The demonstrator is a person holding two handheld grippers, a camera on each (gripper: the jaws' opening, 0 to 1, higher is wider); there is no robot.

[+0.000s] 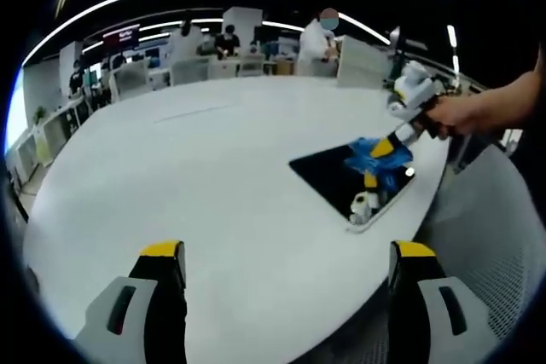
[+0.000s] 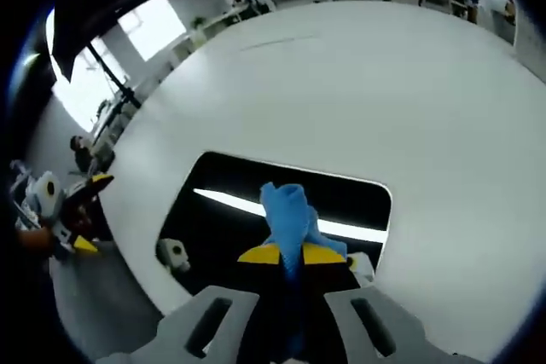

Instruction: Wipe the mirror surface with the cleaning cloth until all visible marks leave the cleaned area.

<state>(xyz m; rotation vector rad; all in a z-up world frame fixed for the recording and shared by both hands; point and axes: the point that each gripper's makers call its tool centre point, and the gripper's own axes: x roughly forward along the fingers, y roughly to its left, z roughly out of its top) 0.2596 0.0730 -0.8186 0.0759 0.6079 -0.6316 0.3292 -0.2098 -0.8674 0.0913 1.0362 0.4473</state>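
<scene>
In the left gripper view, our left gripper (image 1: 286, 274) spreads wide over the white table (image 1: 213, 176), gripping nothing. At right, the mirror (image 1: 341, 178) lies under the right gripper (image 1: 381, 153).

In the right gripper view, our right gripper (image 2: 291, 254) pinches the blue cloth (image 2: 288, 215) against the mirror (image 2: 230, 181), low centre.

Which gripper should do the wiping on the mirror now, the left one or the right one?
Probably the right gripper: its jaws are shut on the blue cloth, right over the mirror. The left gripper is open, holds nothing, and hangs away over the white table.
</scene>
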